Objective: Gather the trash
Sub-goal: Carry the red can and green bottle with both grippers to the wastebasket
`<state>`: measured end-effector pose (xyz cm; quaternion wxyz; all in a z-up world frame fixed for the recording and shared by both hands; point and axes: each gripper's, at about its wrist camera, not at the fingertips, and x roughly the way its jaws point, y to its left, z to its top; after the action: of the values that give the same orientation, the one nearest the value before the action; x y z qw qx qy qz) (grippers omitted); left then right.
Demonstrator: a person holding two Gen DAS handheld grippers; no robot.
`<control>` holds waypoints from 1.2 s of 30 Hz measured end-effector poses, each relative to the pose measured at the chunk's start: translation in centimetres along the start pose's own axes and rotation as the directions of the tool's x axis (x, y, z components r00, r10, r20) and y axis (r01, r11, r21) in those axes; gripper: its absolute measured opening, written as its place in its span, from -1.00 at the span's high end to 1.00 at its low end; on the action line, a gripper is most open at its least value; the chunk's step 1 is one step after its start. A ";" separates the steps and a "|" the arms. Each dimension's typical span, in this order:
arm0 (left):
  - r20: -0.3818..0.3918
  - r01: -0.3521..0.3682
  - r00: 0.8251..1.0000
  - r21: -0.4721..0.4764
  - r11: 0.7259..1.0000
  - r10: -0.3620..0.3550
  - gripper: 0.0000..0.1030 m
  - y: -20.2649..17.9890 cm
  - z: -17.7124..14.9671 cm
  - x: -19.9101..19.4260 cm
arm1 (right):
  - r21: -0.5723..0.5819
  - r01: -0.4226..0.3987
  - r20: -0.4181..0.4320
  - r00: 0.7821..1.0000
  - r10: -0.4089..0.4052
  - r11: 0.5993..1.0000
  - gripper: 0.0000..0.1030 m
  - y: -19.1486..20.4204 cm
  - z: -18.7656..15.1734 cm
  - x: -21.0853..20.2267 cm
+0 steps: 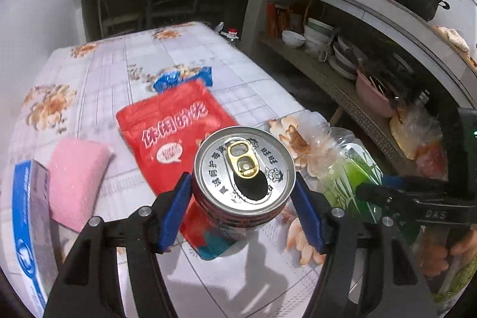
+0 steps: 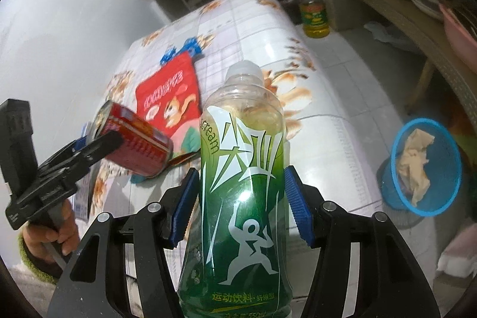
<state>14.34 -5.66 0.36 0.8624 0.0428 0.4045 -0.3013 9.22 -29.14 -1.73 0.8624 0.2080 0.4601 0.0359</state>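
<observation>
Trash is already in both grippers, lifted clear of the table (image 1: 98, 70). The left gripper (image 1: 243, 192) has its jaws clamped on a red drink can (image 1: 244, 166), opened at the tab and held above a red snack pouch (image 1: 170, 127). The right gripper (image 2: 240, 204) has its jaws closed against the sides of an empty green sports-drink bottle (image 2: 241, 184), cap end pointing away from the camera.

I judge this to be the carry step: 2 items are picked and neither is yet dropped. A blue mesh bin (image 2: 426, 166) sits on the floor beside the table, with crumpled paper already in it, so that looks like the destination. The next move calls for swinging the bottle out over the bin's rim and freeing it there, then bringing the can across without tipping its open mouth down early.

Still on the table are the pouch, a blue wrapper (image 1: 182, 78) behind it, a pink cloth (image 1: 77, 178) and a blue-edged box (image 1: 29, 213).
</observation>
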 end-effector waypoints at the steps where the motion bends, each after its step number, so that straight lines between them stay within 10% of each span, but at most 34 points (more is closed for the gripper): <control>1: 0.010 -0.004 1.000 0.004 1.000 0.004 -0.27 0.0 -0.1 0.1 | -0.007 -0.002 -0.010 1.000 0.002 1.000 -0.10 0.2 0.0 0.1; 20: 0.023 0.044 0.999 -0.049 0.998 -0.043 -0.27 1.4 -0.4 1.1 | 0.076 -0.141 -0.136 0.979 0.150 0.987 -0.14 0.4 0.0 2.4; 36: 0.065 0.131 0.989 0.047 0.990 -0.134 -0.26 -3.5 2.4 -1.7 | 0.240 -0.337 0.044 0.941 0.336 0.911 -0.12 -3.8 -0.8 -1.4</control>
<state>13.22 -8.43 3.74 0.8526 0.0240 0.3703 -0.3680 7.23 -32.70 -2.51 0.8117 0.3884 0.4174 0.1268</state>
